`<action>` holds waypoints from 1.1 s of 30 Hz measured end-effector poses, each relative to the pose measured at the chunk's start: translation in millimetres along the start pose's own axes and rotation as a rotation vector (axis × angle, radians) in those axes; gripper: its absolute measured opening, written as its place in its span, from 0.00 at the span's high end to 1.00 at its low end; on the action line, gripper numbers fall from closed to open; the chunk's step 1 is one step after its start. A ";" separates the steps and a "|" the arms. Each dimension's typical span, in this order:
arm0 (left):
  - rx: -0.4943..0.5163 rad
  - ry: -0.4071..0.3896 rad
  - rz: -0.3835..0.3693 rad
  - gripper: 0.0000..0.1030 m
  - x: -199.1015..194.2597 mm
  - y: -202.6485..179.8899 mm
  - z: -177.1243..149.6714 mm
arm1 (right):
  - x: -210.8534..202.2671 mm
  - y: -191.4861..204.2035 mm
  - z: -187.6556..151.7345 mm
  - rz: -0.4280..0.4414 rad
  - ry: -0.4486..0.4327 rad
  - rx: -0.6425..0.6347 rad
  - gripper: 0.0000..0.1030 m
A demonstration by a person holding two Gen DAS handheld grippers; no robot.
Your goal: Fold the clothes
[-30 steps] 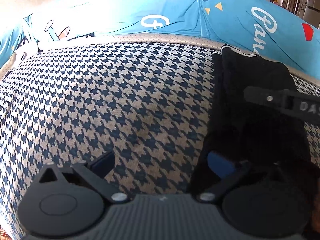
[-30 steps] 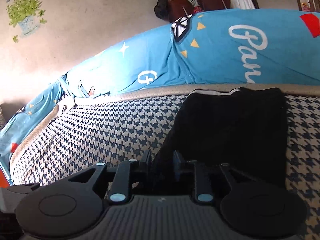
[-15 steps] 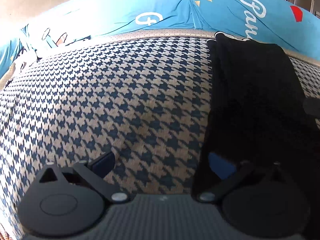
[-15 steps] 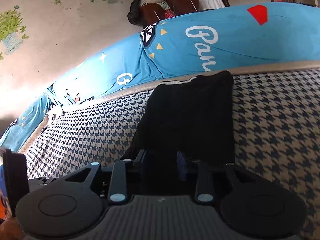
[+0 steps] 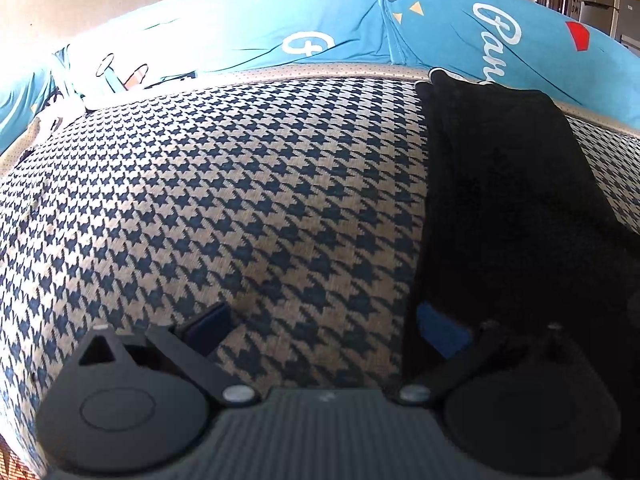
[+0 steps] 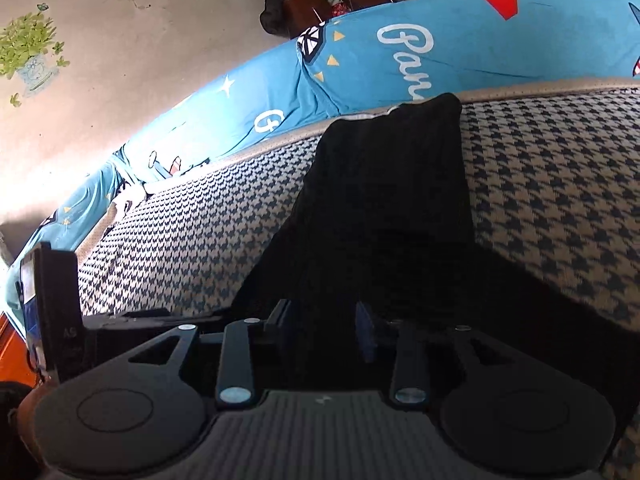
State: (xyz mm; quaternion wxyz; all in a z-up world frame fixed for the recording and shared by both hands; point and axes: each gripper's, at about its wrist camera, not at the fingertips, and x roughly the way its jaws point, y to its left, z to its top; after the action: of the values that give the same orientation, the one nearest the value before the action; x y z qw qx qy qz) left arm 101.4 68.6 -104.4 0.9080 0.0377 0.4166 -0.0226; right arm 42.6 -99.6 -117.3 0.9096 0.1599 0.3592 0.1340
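black garment point(image 6: 384, 208) lies in long strip on houndstooth cushion point(image 5: 240, 208), far end at 12 o'clock touching blue cover point(image 6: 460, 52). left hand-held gripper point(image 5: 320, 320) spread wide, right pad over garment edge at 3 o'clock. right hand-held gripper point(image 6: 324, 324) narrowed around near end of garment; firm grip unclear.
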 end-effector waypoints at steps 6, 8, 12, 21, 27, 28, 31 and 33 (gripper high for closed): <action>-0.018 -0.021 0.015 0.00 -10.7 4.4 -5.5 | -10.3 -5.1 -17.6 -0.023 0.022 0.043 0.64; -0.024 -0.028 0.020 0.00 -14.3 5.9 -7.4 | -15.0 -6.6 -23.5 -0.029 0.026 0.055 0.64; -0.035 -0.042 0.030 0.00 -21.4 8.8 -11.1 | -26.2 -5.9 -34.1 -0.038 0.029 0.055 0.63; 0.057 -0.107 -0.063 0.00 -43.2 -16.9 -24.8 | -50.6 -3.3 -47.3 -0.043 -0.019 0.051 0.62; 0.077 -0.073 -0.056 0.00 -33.7 -29.8 -35.6 | -56.8 5.5 -57.8 -0.047 -0.027 0.014 0.62; 0.071 -0.067 -0.055 0.00 -32.0 -28.3 -36.7 | -57.9 8.3 -59.3 -0.033 -0.029 -0.002 0.62; 0.046 -0.058 -0.060 0.00 -29.0 -21.2 -39.6 | -58.2 14.2 -64.9 0.003 -0.005 -0.028 0.62; 0.030 -0.054 -0.063 0.00 -28.6 -15.6 -41.3 | -56.7 16.6 -69.7 0.004 0.022 -0.036 0.62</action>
State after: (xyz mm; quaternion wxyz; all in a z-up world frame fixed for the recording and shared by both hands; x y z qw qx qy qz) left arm 50.5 57.0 -110.3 0.9171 0.0375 0.3926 -0.0586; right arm -48.1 -91.3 -124.4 0.9080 0.1429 0.3666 0.1441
